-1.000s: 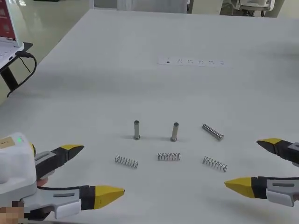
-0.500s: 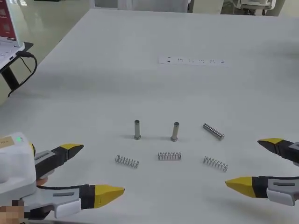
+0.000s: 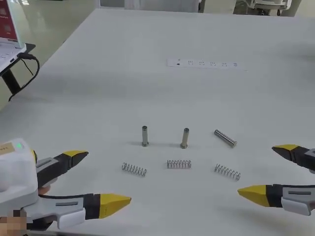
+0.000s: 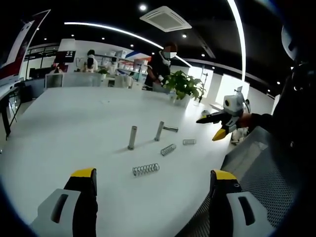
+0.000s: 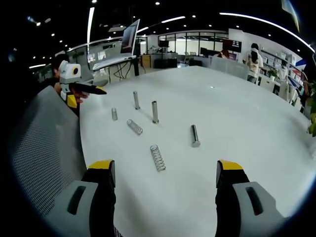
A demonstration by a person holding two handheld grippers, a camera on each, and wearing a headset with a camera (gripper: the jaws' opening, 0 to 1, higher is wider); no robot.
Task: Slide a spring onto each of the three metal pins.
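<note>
I'm looking at an open-plan office here: a long white desk (image 3: 123, 73) with a power strip (image 3: 202, 64) on it, a laptop (image 3: 9, 49) off to one side, light strips (image 4: 98, 27) and an air vent (image 4: 165, 19) overhead, a potted plant (image 4: 183, 85), and a person (image 4: 160, 64) standing behind.
</note>
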